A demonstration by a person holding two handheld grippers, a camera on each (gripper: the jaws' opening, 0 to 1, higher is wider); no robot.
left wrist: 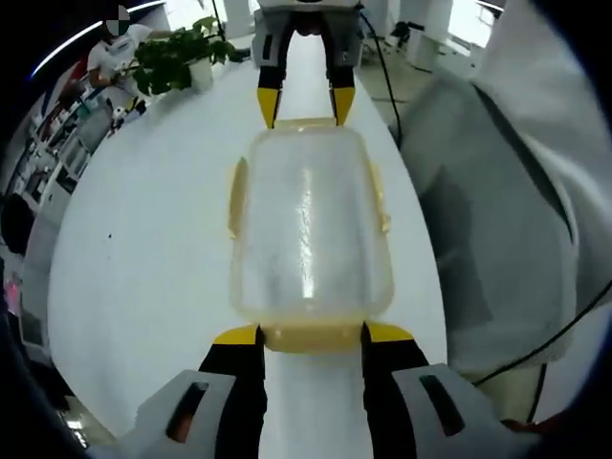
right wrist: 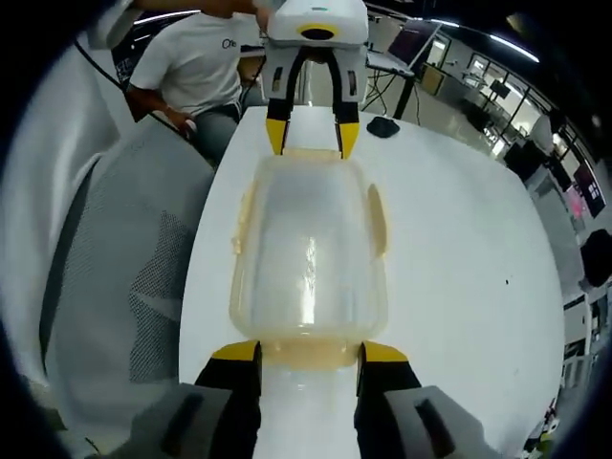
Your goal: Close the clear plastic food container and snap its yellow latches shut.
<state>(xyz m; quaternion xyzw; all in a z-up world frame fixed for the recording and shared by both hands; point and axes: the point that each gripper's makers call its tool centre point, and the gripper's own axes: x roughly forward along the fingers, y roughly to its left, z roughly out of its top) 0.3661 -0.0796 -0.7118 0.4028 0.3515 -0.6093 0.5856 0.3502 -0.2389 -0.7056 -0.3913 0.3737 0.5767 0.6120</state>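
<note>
Currently: clear container [left wrist: 311, 234], lid on, lies along the narrow white table [left wrist: 143, 249] between left gripper [left wrist: 312, 335] and right gripper [right wrist: 308, 352], each spread around an end latch; uneven pressing may skid it sideways.

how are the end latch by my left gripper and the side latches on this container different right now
The end latch sits between the left gripper fingers; the side latches have nothing near them. The end latch spans a short end of the container; the side latches run along its long sides. All are translucent yellow.
</note>
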